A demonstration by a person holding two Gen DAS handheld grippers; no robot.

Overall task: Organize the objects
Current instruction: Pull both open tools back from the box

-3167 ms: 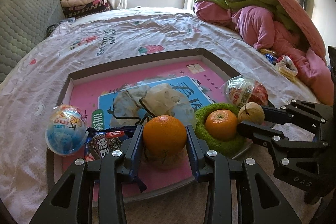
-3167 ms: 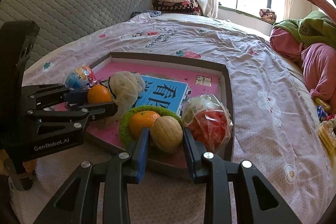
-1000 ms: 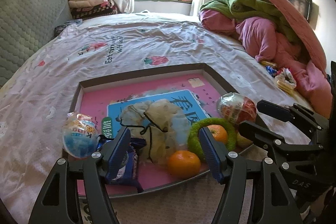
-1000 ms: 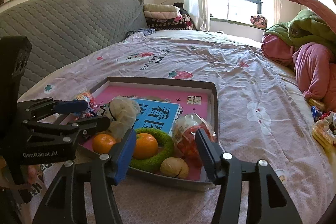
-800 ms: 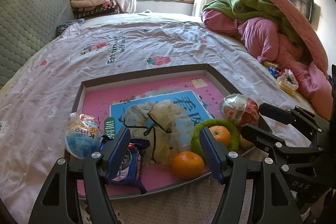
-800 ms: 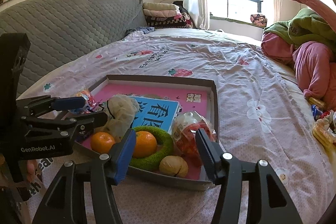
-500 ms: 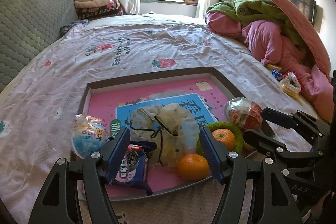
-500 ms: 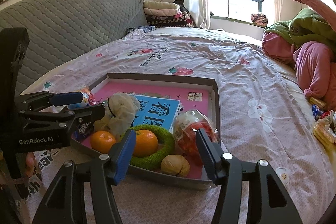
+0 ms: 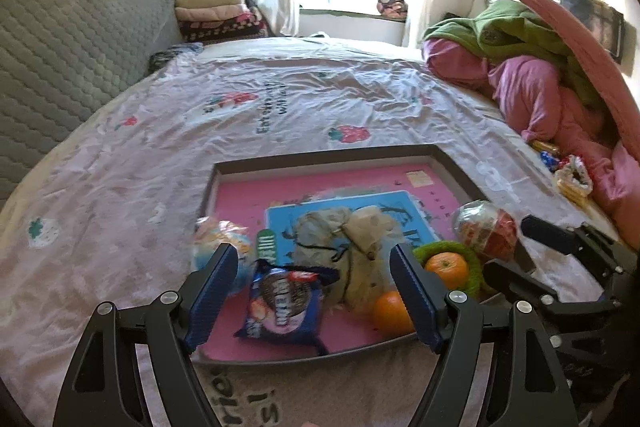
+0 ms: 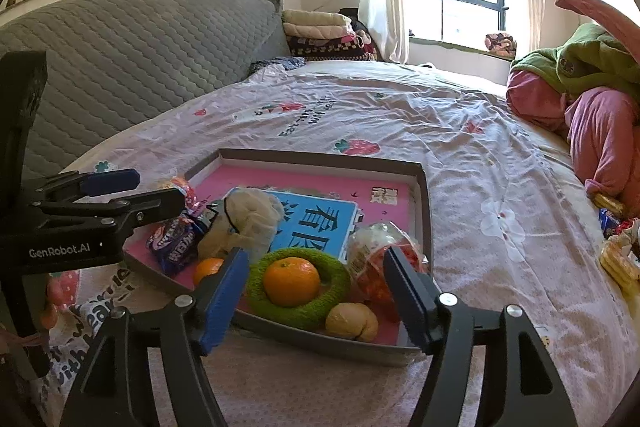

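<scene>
A shallow pink-floored tray [image 9: 332,159] [image 10: 420,195] lies on the bed. In it are a loose orange [image 9: 390,309] [image 10: 206,269], a second orange [image 10: 292,281] inside a green ring [image 10: 336,291], a tan walnut-like ball [image 10: 352,321], a red wrapped ball [image 10: 376,259] [image 9: 486,229], a beige net bag [image 9: 360,239] [image 10: 248,219], a blue snack packet [image 9: 286,301] and a blue wrapped ball [image 9: 218,245]. My left gripper [image 9: 312,297] is open and empty, short of the tray's near edge. My right gripper [image 10: 316,293] is open and empty, short of the green ring.
The bed sheet [image 9: 280,107] stretches beyond the tray. A grey quilted headboard [image 10: 120,59] is at left. A heap of pink and green bedding [image 9: 540,79] is at right, with snack packets [image 9: 572,179] beside it. Folded blankets [image 9: 216,15] lie near the window.
Both grippers let go of the orange and the tan ball, opened wide, and drew back and up from the tray. Both objects now lie in the tray.
</scene>
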